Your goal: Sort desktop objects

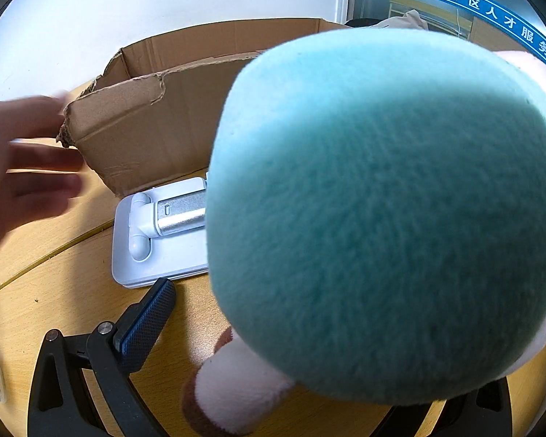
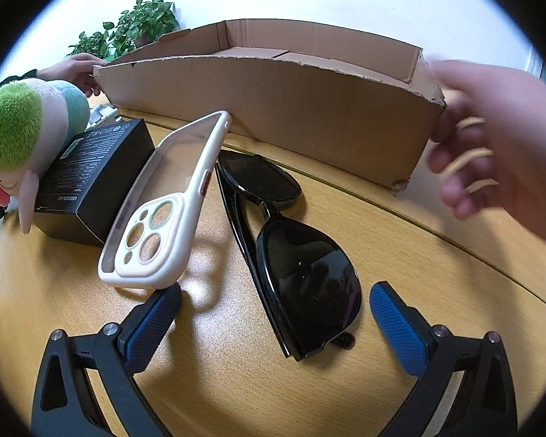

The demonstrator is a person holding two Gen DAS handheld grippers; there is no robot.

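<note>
Hovering over the desk (image 2: 214, 364), both grippers near the cardboard box (image 2: 273, 116).
Right gripper (image 2: 275, 309) spread wide, sunglasses (image 2: 302, 266) between its fingers; left gripper (image 1: 273, 309) (one finger hidden) undeterminable, plush toy (image 1: 382, 218) against it.

A fuzzy plush toy (image 1: 382, 218) in teal pile beside a corrugated cardboard box (image 2: 273, 109), matt brown with torn, ragged edges. Glossy black plastic sunglasses (image 2: 295, 251) and a smooth, off-white phone case (image 2: 163, 211) lie on the varnished wood-grain desk (image 2: 236, 364). Gripper pads (image 2: 396, 324) show dimpled blue rubber.
</note>
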